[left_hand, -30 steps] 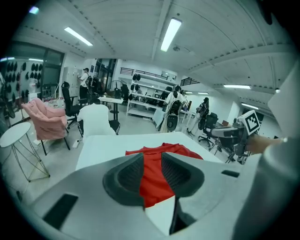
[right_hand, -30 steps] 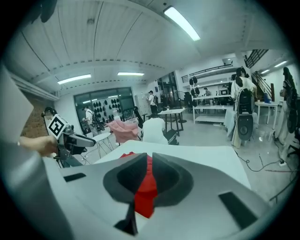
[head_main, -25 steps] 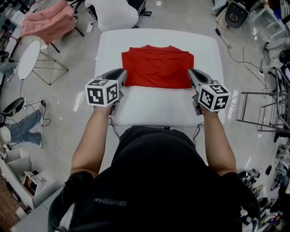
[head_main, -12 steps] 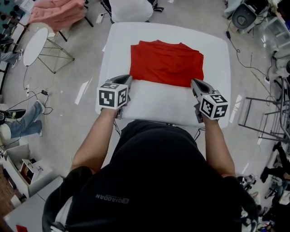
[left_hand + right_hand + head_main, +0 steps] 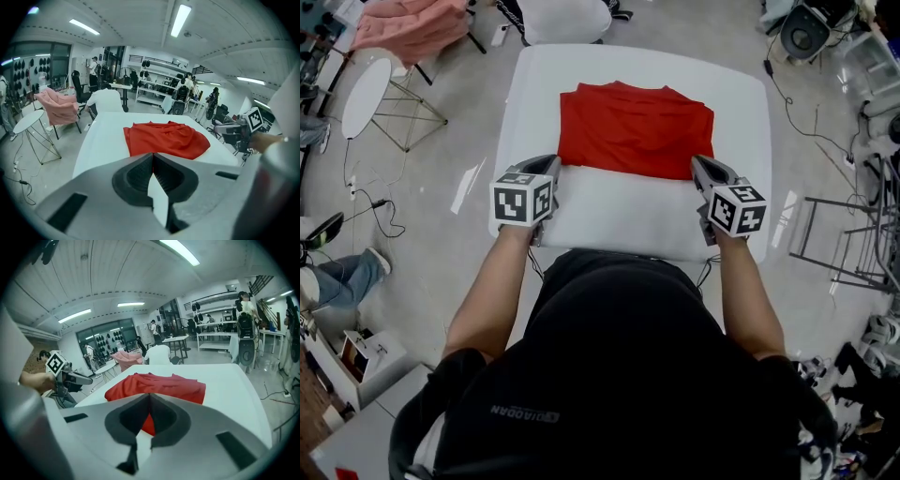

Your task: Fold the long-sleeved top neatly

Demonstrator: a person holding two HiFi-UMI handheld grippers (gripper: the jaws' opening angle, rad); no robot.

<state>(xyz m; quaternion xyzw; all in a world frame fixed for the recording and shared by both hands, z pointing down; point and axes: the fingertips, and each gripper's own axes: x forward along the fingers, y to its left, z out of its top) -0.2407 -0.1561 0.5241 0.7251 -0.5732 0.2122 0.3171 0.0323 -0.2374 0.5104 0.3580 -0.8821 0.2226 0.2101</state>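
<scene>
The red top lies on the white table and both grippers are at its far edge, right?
No. The head view shows the left gripper and right gripper at the near edge of the red top, not the far one. It does lie on the white table.

The left gripper (image 5: 554,163) has sunk to the near-left corner of the red top (image 5: 633,127). Its fingers (image 5: 133,174), apart a second ago, have closed, seemingly pinching the hem. The right gripper (image 5: 697,163) has dropped lower at the near-right corner.
</scene>
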